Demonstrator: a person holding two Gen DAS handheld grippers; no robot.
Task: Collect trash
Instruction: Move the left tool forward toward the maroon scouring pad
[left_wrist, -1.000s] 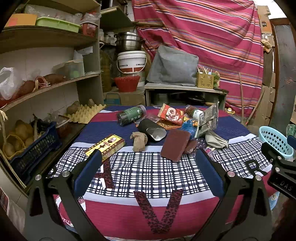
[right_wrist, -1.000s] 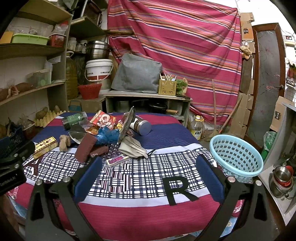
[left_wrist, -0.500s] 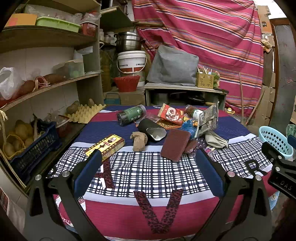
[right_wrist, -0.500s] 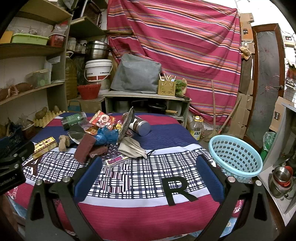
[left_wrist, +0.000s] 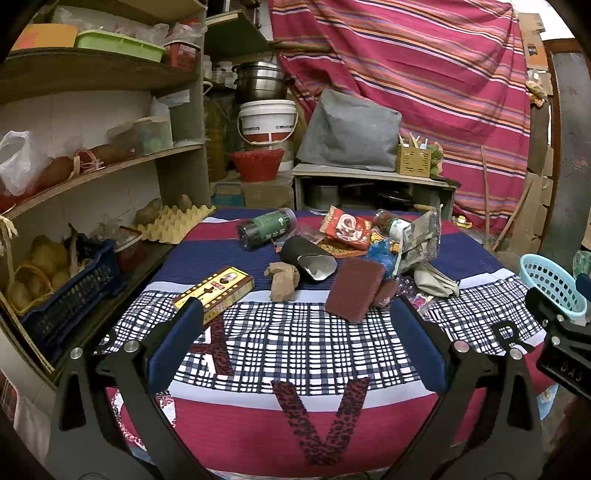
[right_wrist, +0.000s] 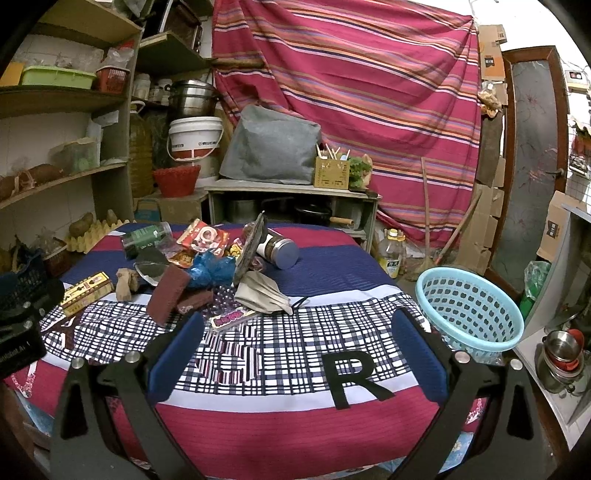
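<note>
Both sets of jaws stand wide apart with nothing between them: my left gripper (left_wrist: 295, 347) and my right gripper (right_wrist: 295, 347) each hang over the near edge of the table (right_wrist: 258, 413), blue pads facing bare cloth.

Reading left to right, the yellow box (left_wrist: 216, 291) lies nearest the table's left edge; its print is too small for me to make out. Just right of it sits a crumpled brown paper wad (left_wrist: 282, 280), then a black pouch (left_wrist: 308, 256) with its silver mouth open. Behind these a green-labelled jar (left_wrist: 267, 229) lies on its side, label unreadable. A maroon scrub pad (left_wrist: 354, 290) leans up at the middle of the trash heap, with a red snack packet (left_wrist: 347, 227) behind it and a blue plastic wrap (right_wrist: 210, 269) beside it. A brown jar with a blue lid (right_wrist: 280, 249) lies tipped over farther right, and a grey crumpled cloth (right_wrist: 262, 293) sits in front of it.

Cloth letters on the near band read "V" (left_wrist: 321, 421) before my left tool and "R" (right_wrist: 354, 376) before my right.

At the table's right edge stands the light blue basket (right_wrist: 469, 310), well apart from the heap. Open checked cloth lies between both tools and the heap.
</note>
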